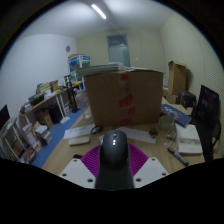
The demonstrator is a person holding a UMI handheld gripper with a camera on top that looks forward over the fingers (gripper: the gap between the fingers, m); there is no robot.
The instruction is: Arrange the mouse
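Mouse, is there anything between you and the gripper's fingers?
No. The dark computer mouse already sits right between the gripper fingers, against the purple pads, with nothing visible in the gap. The big cardboard box is farther back on the table, beyond the mouse.

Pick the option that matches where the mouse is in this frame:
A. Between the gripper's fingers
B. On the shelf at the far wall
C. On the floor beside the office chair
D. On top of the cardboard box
A: the dark mouse sits between the purple pads of the gripper, with the large cardboard box standing well beyond it on the table.
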